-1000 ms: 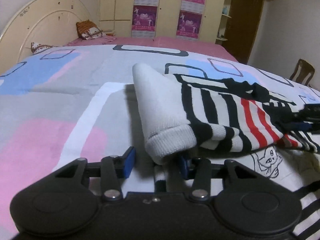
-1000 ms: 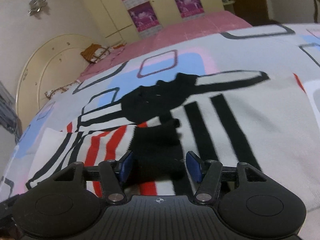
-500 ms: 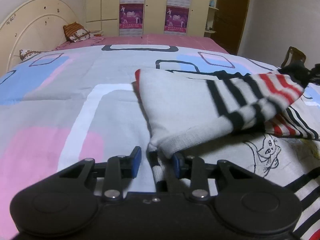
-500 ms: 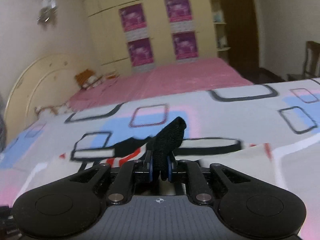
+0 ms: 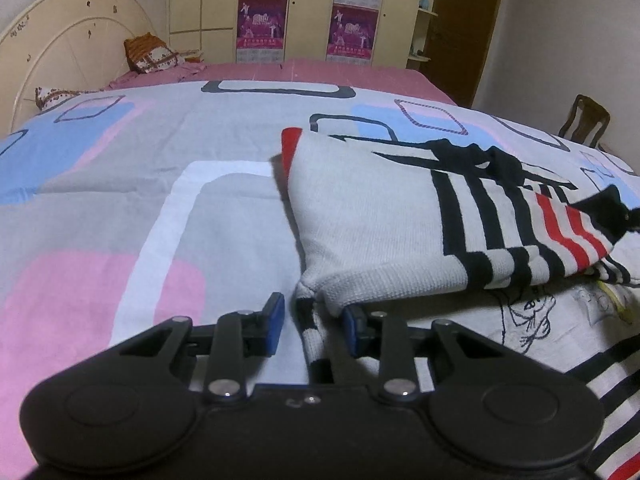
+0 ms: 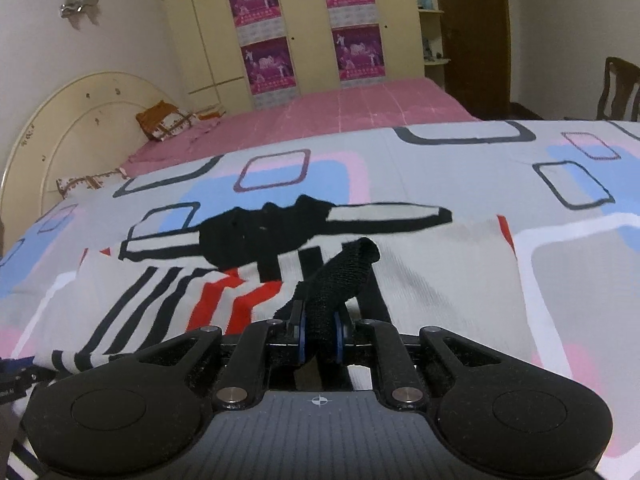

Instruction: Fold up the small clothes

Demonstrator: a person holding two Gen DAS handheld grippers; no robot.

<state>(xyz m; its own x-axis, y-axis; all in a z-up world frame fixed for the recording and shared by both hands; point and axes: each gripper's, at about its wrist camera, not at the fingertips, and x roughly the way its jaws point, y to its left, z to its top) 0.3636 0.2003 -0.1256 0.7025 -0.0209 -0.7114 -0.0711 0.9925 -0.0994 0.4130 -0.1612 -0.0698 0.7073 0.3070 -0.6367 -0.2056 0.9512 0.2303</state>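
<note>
A small white knit sweater [image 5: 380, 232] with black and red stripes lies on the patterned bedspread [image 5: 120, 200], its left part folded over toward the right. My left gripper [image 5: 314, 320] is open, its blue pads on either side of the sweater's ribbed hem [image 5: 316, 336] at the fold's near corner. My right gripper [image 6: 319, 334] is shut on the sweater's black cuff [image 6: 340, 280], held just above the sweater [image 6: 432, 280]. The cuff also shows in the left wrist view [image 5: 608, 208] at far right.
A cream headboard [image 5: 68, 44] and pillows [image 5: 150, 54] stand at the far left. Wardrobe doors with purple posters [image 6: 356, 52] line the back wall. A wooden chair [image 5: 586, 124] stands beside the bed at right. A pink sheet [image 6: 360, 108] covers the far bed.
My right gripper closed on the black cuff and lifted it. The sleeve was pulled across, spreading the fold flatter. My left gripper stayed by the hem corner, jaws a little wider than half a second ago.
</note>
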